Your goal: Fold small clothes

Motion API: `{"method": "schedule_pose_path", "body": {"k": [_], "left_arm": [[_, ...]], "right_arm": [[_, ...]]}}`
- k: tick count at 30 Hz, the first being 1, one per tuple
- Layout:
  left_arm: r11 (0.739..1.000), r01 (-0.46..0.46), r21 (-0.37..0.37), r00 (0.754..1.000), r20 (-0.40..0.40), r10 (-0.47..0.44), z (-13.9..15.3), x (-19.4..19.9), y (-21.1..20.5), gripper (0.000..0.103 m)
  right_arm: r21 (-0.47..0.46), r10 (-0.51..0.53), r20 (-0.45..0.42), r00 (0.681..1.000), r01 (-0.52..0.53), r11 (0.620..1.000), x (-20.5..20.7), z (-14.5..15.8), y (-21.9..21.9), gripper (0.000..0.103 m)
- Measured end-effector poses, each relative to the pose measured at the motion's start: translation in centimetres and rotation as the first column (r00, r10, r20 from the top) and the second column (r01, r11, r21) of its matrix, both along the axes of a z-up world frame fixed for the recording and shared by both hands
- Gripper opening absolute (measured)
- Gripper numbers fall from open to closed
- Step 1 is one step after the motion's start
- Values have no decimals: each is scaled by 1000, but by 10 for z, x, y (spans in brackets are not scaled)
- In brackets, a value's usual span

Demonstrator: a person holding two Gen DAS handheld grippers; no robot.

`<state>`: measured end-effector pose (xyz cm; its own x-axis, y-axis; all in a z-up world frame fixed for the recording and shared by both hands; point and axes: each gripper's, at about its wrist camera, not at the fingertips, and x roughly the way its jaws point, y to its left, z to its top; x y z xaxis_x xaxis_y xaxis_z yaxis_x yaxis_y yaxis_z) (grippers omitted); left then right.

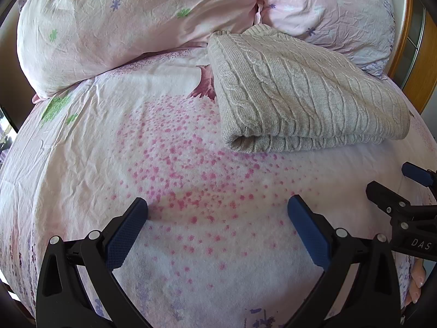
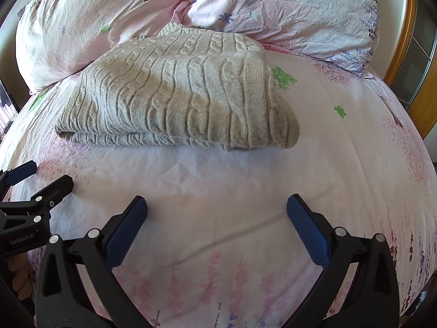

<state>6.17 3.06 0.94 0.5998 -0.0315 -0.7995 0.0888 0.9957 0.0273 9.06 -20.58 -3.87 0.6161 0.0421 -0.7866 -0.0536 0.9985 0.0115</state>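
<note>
A beige cable-knit sweater (image 1: 300,90) lies folded in a neat rectangle on the bed, up against the pillows; it also shows in the right wrist view (image 2: 180,93). My left gripper (image 1: 217,213) is open and empty, low over the sheet, in front and to the left of the sweater. My right gripper (image 2: 217,213) is open and empty, in front of the sweater's near folded edge. Each gripper shows at the edge of the other's view, the right one (image 1: 396,183) and the left one (image 2: 41,180).
The bed is covered by a pink flower-print sheet (image 1: 109,150). Two pillows (image 1: 123,27) (image 2: 286,11) lie at the head. A wooden headboard edge (image 2: 404,54) stands at the far right.
</note>
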Motion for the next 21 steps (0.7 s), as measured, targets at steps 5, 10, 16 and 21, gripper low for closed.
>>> {"method": "schedule_pose_path", "body": {"k": [5, 10, 16, 21], "left_arm": [[1000, 0, 0, 1000, 0, 0, 0, 0, 0, 102], [1000, 0, 0, 1000, 0, 0, 0, 0, 0, 102], [1000, -1, 0, 1000, 0, 1, 0, 0, 0, 102], [1000, -1, 0, 1000, 0, 1, 0, 0, 0, 102]], "right_arm": [[0, -2, 0, 1000, 2, 1000, 0, 0, 0, 101], [0, -3, 0, 1000, 3, 1000, 0, 0, 0, 101], [0, -5, 1, 1000, 5, 1000, 0, 0, 0, 101], [1, -6, 1, 1000, 6, 1000, 0, 0, 0, 101]]}}
